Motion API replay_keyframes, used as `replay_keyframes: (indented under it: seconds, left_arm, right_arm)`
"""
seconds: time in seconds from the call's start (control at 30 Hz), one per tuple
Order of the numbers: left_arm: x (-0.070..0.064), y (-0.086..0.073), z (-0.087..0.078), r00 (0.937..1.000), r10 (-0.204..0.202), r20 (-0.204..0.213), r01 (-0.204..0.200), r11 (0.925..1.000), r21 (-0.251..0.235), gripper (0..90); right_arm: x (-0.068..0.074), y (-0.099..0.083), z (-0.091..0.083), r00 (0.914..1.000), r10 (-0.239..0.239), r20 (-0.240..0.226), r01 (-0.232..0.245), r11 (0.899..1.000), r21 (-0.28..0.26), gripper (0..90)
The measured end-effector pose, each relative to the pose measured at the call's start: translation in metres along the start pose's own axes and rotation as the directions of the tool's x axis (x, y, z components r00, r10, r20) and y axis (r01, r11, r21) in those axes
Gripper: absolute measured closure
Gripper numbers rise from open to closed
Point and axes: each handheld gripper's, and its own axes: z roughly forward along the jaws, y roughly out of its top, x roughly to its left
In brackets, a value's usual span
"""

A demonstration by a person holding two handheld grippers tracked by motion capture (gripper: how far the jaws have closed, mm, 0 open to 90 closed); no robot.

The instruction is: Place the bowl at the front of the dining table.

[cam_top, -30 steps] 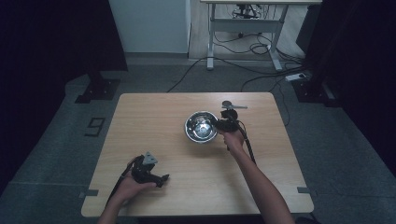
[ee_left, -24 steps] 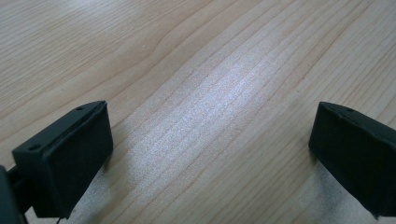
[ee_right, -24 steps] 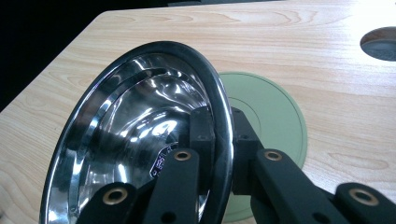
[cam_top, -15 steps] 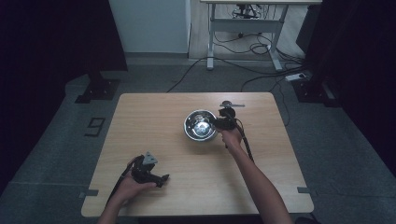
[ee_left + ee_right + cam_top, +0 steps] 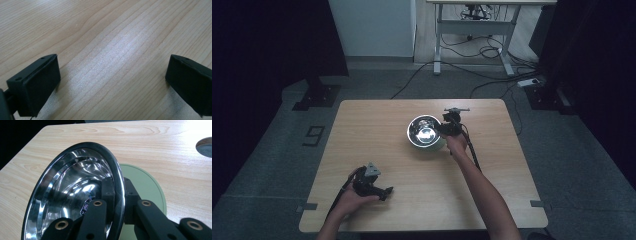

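A shiny steel bowl (image 5: 424, 131) sits right of the table's middle. My right gripper (image 5: 446, 127) is shut on its right rim. In the right gripper view the bowl (image 5: 75, 185) is tipped up on edge, with the rim pinched between the jaws of the right gripper (image 5: 117, 187). A pale green round plate (image 5: 147, 187) lies flat on the wood under and behind the bowl. My left gripper (image 5: 384, 192) rests low near the table's front left, held in a hand. Its jaws stand wide apart in the left gripper view (image 5: 112, 80), with bare wood between them.
The wooden table (image 5: 377, 120) has bare room on its left half and along the front. Beyond the far edge are a dark floor, cables (image 5: 492, 75) and a desk frame (image 5: 472, 35). The right forearm (image 5: 482, 195) crosses the table's right front.
My right gripper has shifted slightly to the left with the bowl's rim in it, and the bowl has tipped a little. The left gripper has stayed put.
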Motion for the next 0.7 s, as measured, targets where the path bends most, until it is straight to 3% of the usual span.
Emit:
replay_keyframes:
  seconds: [0.7]
  left_arm:
    - [0.0,0.0,0.0,1.0,0.001,0.0,-0.001,1.0,0.001,0.0]
  right_arm:
    - [-0.013,0.0,0.016,0.9981,0.056,0.026,-0.056,0.998,-0.007,83.7]
